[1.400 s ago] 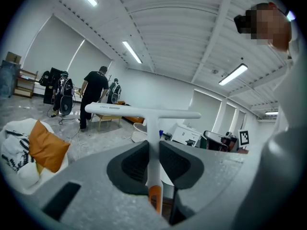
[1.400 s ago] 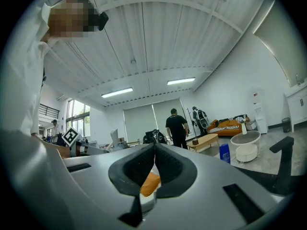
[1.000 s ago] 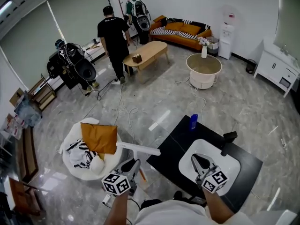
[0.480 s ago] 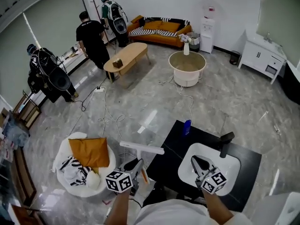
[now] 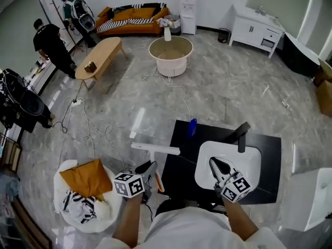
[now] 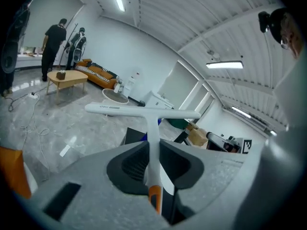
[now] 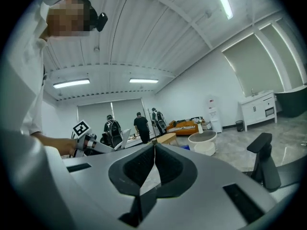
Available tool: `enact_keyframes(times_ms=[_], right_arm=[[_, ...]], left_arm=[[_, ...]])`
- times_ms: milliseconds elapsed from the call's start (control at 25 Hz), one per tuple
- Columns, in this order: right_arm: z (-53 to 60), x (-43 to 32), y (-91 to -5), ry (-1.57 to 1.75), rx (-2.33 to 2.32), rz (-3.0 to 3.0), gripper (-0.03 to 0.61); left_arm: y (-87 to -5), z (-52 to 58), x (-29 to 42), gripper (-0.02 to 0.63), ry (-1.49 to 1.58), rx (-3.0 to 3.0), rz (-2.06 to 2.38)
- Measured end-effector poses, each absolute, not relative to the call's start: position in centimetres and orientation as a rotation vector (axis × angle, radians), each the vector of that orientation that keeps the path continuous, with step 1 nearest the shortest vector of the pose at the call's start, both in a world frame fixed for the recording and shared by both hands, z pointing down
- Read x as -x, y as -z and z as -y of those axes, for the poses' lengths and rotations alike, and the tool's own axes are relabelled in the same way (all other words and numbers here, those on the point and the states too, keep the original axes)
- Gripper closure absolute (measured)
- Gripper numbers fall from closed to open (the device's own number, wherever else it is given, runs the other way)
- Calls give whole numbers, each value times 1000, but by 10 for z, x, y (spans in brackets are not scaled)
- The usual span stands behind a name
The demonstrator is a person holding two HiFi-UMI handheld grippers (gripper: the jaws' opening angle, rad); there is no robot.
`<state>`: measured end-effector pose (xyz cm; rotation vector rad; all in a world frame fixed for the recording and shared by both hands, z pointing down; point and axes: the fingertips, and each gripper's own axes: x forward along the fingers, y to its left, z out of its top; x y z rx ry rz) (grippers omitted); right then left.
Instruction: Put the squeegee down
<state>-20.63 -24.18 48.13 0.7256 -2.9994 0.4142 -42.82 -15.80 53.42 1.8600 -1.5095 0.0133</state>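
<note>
Far left, an orange cushion point(image 5: 85, 176) lies on a white seat on the floor point(image 5: 119, 102); it plays no part in the task.

The left tongs point(image 5: 147, 169) are clamped on the squeegee point(image 5: 155, 150), with the jaws closed against the handle about halfway along. The tool is off the ground, over the floor just left of the black desk point(image 5: 182, 139). Its crossbar is on the far side and its handle end points back toward the person. Gripping the handle probably keeps the crossbar clear and level for setting down. It has not yet been put down.

In the left gripper view the squeegee point(image 6: 152, 128) is a white T: a long straight bar with small print on its left half, a slim white handle and an orange tip.

A blue bottle point(image 5: 192, 127) stands at the desk's far left edge.

The right tongs point(image 5: 217, 165) hover over the white sink point(image 5: 249, 160), near a black tap point(image 5: 240, 135). The jaws are pressed together with nothing between them, apparently parked out of the way.
</note>
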Motion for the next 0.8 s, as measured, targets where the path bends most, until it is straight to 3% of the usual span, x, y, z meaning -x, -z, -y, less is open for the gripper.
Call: enact_keyframes(times_ms=[800], right_arm=[[282, 125, -544, -546, -1025, 2840, 563]], left_arm=[[-656, 228, 365, 534, -315, -1717, 1193]])
